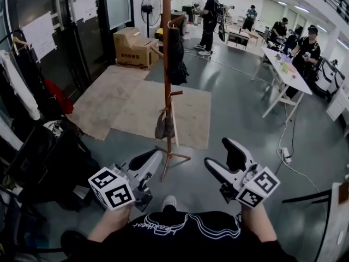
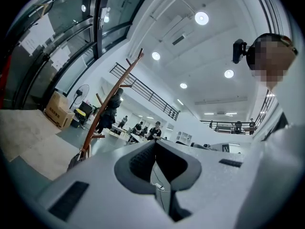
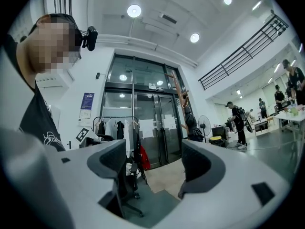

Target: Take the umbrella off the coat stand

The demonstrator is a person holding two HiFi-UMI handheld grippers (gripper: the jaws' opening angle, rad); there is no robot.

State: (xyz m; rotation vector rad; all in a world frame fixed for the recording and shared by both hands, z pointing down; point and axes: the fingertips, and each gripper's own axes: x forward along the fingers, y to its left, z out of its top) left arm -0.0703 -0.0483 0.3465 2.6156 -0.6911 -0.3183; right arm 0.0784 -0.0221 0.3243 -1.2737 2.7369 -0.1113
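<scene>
1. The coat stand (image 1: 166, 64) is a tall brown wooden pole with pegs. It stands on the grey floor (image 1: 234, 119), at the near edge of a beige mat (image 1: 191, 113), ahead of the person.
2. The umbrella (image 1: 163, 127) is folded and grey-brown. It hangs from a low peg on the stand, close against the pole and clear of the floor.
3. A dark garment (image 1: 176, 56) hangs from a higher peg on the same stand.
4. The left gripper (image 1: 155, 156) is held low in front of the person and points towards the foot of the stand, well short of it. Its fingers are closed tip to tip with nothing between them.
5. The right gripper (image 1: 220, 153) is level with the left one and to its right, also well apart from the stand. Its fingers are spread wide, with only open space between them.
6. Neither gripper touches the umbrella or the stand.
7. A clothes rack (image 1: 16, 75) with hanging clothes stands at the left, by the glass doors.
8. A cardboard box (image 1: 133, 45) and a fan (image 1: 151, 7) are beyond the stand.
9. Several people stand at a white worktop (image 1: 289, 72) at the right.
</scene>
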